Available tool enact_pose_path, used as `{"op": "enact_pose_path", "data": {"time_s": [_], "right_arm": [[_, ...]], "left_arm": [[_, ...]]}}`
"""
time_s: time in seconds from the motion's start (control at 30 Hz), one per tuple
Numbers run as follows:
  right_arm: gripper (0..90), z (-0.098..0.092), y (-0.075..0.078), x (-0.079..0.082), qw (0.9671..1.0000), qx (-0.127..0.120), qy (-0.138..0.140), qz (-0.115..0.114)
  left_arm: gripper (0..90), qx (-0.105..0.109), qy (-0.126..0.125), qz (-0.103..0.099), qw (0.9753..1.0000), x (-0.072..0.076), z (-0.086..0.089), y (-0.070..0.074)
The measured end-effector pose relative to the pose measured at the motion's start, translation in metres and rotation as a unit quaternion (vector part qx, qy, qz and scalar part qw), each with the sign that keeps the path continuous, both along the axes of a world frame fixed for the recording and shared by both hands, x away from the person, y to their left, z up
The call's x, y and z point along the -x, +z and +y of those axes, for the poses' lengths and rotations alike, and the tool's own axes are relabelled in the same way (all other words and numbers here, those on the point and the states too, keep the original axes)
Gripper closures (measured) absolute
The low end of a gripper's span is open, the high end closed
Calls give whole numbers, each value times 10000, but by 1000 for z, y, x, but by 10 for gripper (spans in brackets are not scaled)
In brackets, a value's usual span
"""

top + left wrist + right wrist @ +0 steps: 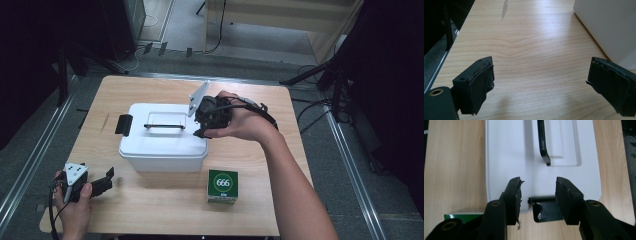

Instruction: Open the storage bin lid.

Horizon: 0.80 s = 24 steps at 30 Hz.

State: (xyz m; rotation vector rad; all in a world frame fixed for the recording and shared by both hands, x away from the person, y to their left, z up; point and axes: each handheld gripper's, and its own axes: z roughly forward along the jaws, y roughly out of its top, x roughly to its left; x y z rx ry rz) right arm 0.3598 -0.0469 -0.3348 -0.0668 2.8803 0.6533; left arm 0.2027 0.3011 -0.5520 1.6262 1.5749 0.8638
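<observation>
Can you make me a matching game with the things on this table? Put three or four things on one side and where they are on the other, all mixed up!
Things:
1. white box
2. green carton
3. left gripper
4. right gripper

Places:
a. open, over bare wood near the table's front left corner
b. open, above the black latch at the box's right end
c. middle of the table, lid on
d. just in front of the box

Pairs: 1-c, 2-d, 3-a, 4-b
</observation>
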Motion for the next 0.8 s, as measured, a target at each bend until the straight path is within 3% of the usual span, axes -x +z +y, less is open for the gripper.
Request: {"op": "enact_pose_path", "data": {"time_s": [0.13, 0.43, 0.63, 0.8], "right_arm": [[582, 15, -4, -2, 9998, 105, -8, 167], [642, 33, -10, -7, 9997, 178, -141, 39], [722, 45, -10, -9, 9997, 221, 6, 59], [771, 55, -8, -12, 9990, 429, 57, 116]], "left_arm": [[75, 13, -19, 40, 10000, -1, 0, 0], [75, 8, -27, 66, 10000, -2, 0, 0], [75, 0, -60, 112, 9999, -3, -1, 0], [75, 1, -78, 116, 9999, -2, -1, 0]]}}
